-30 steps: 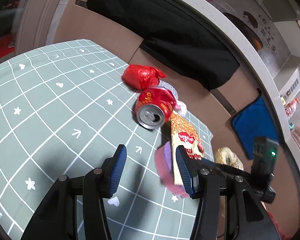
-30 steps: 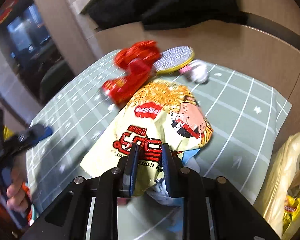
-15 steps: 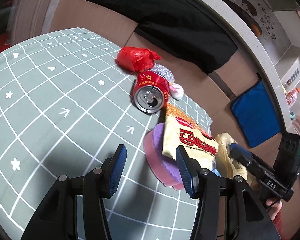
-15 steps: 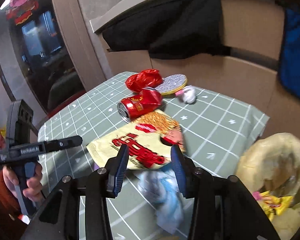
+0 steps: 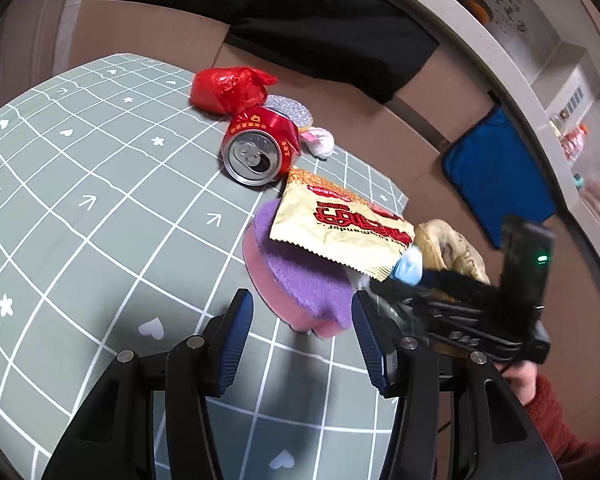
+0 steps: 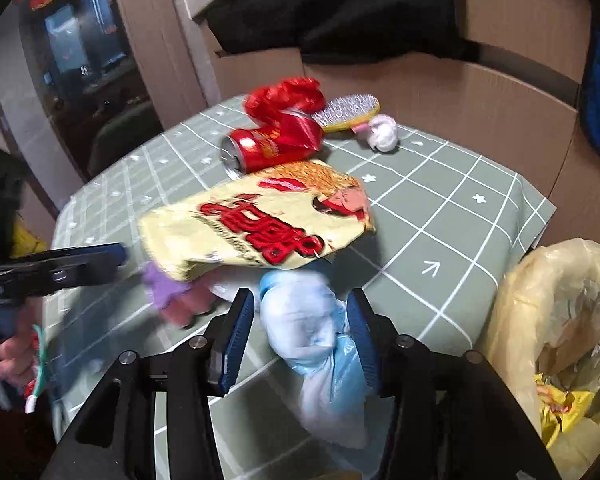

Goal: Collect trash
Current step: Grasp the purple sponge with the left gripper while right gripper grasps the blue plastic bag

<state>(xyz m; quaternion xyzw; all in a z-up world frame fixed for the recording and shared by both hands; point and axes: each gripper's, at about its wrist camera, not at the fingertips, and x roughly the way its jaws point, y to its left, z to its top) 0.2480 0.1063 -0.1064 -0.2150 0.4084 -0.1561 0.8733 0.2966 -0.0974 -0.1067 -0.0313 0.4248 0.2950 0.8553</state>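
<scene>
Your right gripper (image 6: pixel 300 332) is opening, with a pale blue wad (image 6: pixel 312 328) between its pads but not pinched. Your left gripper (image 5: pixel 300 336) stands spread and empty over the cloth (image 5: pixel 80 208). The snack bag (image 6: pixel 260 224) lies at twelve o'clock of the wad, the can (image 6: pixel 268 146) beyond it.

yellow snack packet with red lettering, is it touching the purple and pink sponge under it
Touching. In the left wrist view the yellow snack packet lies flat across the top of the purple and pink sponge, its serrated edge resting on the purple face with no gap.
</scene>
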